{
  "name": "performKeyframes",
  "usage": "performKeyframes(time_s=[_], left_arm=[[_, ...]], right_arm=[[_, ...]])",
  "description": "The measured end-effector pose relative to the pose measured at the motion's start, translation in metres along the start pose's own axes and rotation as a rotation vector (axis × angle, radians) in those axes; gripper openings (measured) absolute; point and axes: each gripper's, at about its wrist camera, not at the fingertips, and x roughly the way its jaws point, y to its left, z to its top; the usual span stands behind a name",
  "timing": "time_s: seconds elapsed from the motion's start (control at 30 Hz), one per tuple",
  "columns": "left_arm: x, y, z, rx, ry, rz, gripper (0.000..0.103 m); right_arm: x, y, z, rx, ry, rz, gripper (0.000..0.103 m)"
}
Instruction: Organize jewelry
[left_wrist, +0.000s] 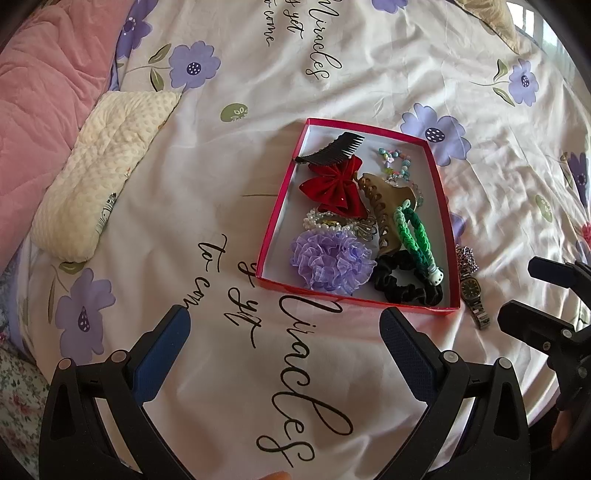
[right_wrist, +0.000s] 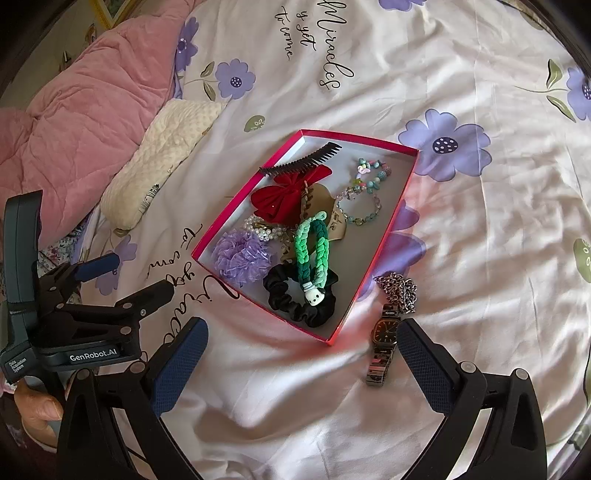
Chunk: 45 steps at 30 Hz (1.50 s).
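A red box (left_wrist: 279, 206) (right_wrist: 229, 218) lies on the bed. It holds a black comb (left_wrist: 332, 149), a red bow (left_wrist: 332, 188), a purple scrunchie (right_wrist: 242, 258), a black scrunchie (right_wrist: 291, 299), a green braided band (right_wrist: 314, 251), a tan claw clip (left_wrist: 384, 206) and bead bracelets (right_wrist: 364, 206). A wristwatch (right_wrist: 382, 343) (left_wrist: 472, 299) and a silver chain (right_wrist: 400, 291) lie on the sheet just right of the box. My left gripper (left_wrist: 286, 332) is open and empty before the box. My right gripper (right_wrist: 303, 343) is open and empty, its right finger beside the watch.
The white bedsheet (right_wrist: 480, 240) has purple flowers and black script. A cream pillow (left_wrist: 96, 173) and a pink quilt (left_wrist: 33, 122) lie to the left. The other gripper shows at each view's edge, the right one (left_wrist: 546, 306) and the left one (right_wrist: 110, 280).
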Motion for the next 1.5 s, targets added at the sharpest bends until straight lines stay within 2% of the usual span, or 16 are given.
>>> performKeyframes(time_s=[1.5], left_arm=[[-0.0040,0.0039,0.0027,0.001,-0.009,0.013,0.103]], right_arm=[[-0.0066,0.0012,0.0027,-0.007,-0.018,0.007,0.103]])
